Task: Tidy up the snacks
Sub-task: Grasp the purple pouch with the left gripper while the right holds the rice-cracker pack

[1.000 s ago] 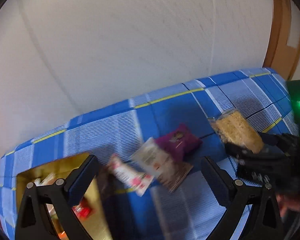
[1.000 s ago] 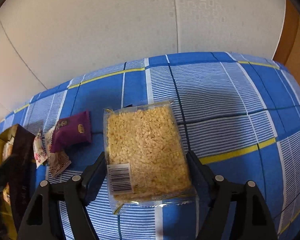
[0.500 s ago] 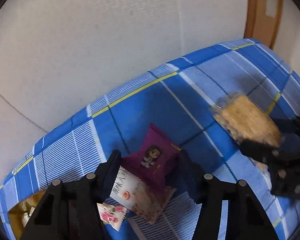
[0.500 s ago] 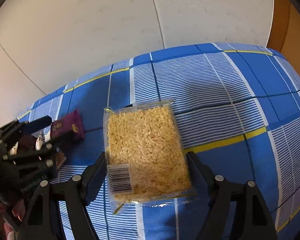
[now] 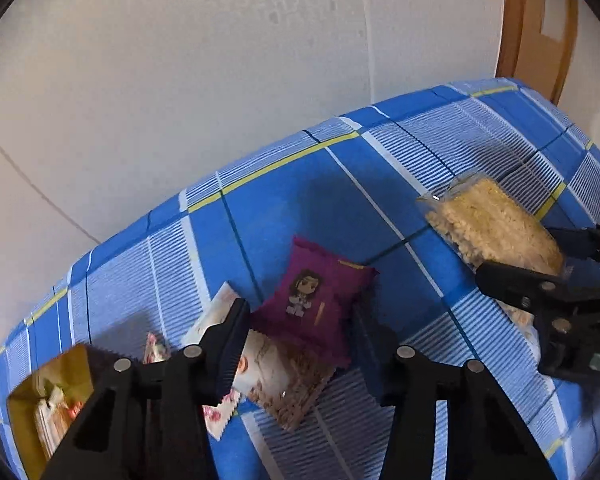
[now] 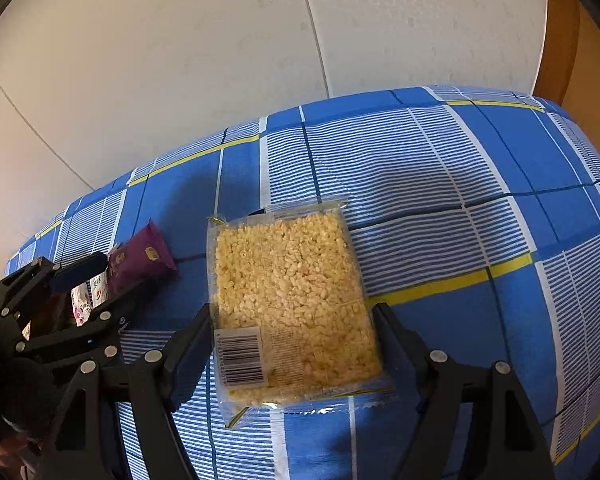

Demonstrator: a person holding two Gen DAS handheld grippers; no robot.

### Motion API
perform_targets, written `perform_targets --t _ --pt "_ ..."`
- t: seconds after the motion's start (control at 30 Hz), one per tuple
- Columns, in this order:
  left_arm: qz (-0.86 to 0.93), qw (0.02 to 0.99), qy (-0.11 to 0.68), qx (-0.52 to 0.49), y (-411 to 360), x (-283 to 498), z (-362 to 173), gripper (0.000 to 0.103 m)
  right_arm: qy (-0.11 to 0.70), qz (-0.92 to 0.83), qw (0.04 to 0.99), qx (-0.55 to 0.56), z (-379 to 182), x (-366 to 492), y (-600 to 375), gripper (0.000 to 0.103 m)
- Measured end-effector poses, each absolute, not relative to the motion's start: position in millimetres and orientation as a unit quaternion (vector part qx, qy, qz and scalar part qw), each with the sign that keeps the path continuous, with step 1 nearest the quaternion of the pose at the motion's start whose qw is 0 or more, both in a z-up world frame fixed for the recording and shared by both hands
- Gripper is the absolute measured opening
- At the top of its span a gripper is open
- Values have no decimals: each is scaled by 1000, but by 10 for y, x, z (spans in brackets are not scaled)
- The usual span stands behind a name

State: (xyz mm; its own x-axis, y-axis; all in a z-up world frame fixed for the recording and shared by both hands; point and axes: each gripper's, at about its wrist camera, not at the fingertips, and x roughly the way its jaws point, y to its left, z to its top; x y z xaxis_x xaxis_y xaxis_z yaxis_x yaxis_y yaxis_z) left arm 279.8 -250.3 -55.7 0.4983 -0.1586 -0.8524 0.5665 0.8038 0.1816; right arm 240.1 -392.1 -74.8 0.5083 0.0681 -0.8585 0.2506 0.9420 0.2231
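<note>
Jaws of the left gripper (image 5: 298,344) have just been closing, now straddling the purple packet (image 5: 314,300); pad contact cannot be confirmed. Risk: the packet overlaps the beige packet (image 5: 280,380) on the blue checked cloth (image 5: 320,200), so both may lift. The right gripper (image 6: 294,344) brackets the clear puffed-rice pack (image 6: 288,292); a loose hold may slip.

1. Cloth (image 6: 420,168): blue checks, white stripes, thin yellow lines.
2. Purple packet (image 5: 320,300) (cartoon figure printed on it).
3. Clear packet (image 6: 292,292): pale yellow puffed grains.
4. Box (image 5: 28,400): golden-yellow.
</note>
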Motion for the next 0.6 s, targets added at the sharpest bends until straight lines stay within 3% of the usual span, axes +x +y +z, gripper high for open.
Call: perform_targets --t 0.6 --pt "-222 874 410 138 -2002 2184 -222 50 490 -72 858 132 -764 2390 -3832 79"
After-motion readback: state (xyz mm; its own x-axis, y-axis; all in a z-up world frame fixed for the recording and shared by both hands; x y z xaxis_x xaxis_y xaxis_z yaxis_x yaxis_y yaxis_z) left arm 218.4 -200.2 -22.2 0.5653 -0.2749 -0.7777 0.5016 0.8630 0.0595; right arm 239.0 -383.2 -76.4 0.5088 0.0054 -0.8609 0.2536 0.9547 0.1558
